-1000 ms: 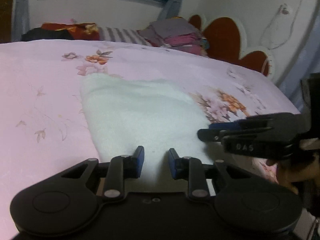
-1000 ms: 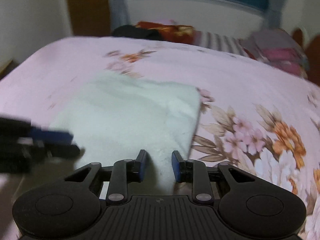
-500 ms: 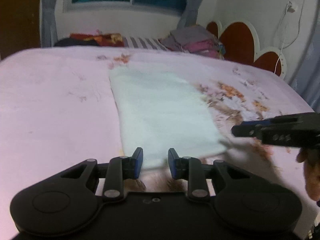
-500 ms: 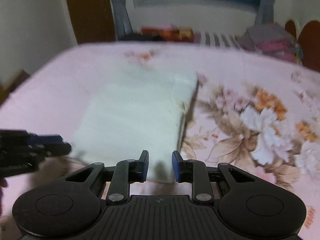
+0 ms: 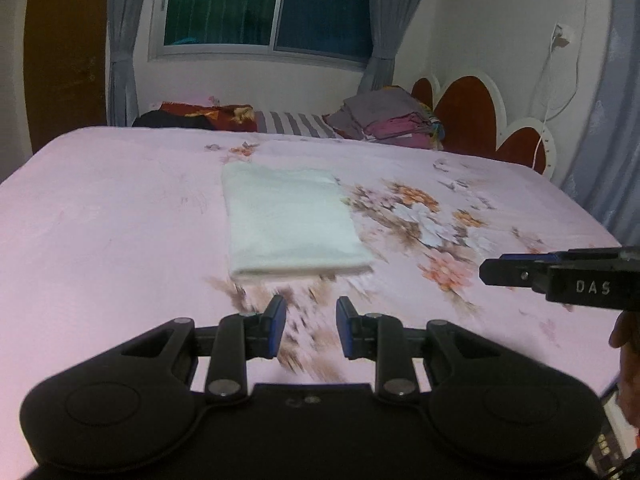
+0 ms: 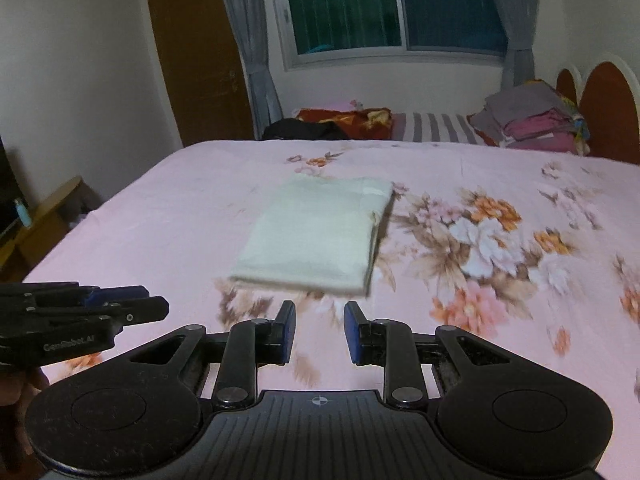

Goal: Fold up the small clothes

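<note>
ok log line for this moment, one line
stage: fold done | cloth: folded, flat on bed | left gripper: open, empty | right gripper: open, empty | both clear of cloth

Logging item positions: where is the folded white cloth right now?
In both wrist views the folded white cloth lies flat mid-bed on the pink floral sheet, just beyond both empty grippers.

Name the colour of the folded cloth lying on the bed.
The folded cloth is plain white, slightly cream, with no pattern. It shows best in the right wrist view.

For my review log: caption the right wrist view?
Folded white cloth lies on the bed; both grippers empty.
</note>
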### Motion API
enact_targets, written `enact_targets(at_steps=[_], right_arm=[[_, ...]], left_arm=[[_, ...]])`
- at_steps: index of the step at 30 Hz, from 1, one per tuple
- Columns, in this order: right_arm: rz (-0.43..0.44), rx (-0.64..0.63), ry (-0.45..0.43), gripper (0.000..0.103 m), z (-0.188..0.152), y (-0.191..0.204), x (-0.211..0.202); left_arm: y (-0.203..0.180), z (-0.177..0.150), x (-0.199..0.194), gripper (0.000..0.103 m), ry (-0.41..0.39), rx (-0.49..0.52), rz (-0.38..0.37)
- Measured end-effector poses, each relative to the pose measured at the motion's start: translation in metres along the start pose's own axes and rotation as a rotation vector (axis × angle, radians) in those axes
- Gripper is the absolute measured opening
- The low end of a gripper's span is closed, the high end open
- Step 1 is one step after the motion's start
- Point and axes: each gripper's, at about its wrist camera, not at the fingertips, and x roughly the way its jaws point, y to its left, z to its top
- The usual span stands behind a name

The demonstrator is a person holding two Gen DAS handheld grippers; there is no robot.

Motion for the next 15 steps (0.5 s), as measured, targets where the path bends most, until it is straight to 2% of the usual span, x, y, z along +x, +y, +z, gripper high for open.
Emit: enact_targets(at_steps=[6, 12, 14, 15], right_arm=[[-0.015, 0.007, -0.014, 0.027, -0.030, 0.010, -0.042], [-0.039, 0.036, -0.033, 0.027, -0.038, 0.010, -0.068], [-0.038, 0.046, -0.030, 0.028, -0.040, 0.010, -0.073], [-0.043, 0.047, -0.033, 0.031, -0.041, 0.011, -0.077]], left_arm=[[-0.010, -0.024, -0.034, 0.026, -0.021, -0.032, 0.020], [-0.023, -0.025, -0.061, 0.036, -0.082, -0.022, 0.052], [-0.028, -0.025, -0.068, 0.049, -0.096, -0.020, 0.059], [-0.031, -0.025, -0.073, 0.081, -0.114, -0.015, 0.060]])
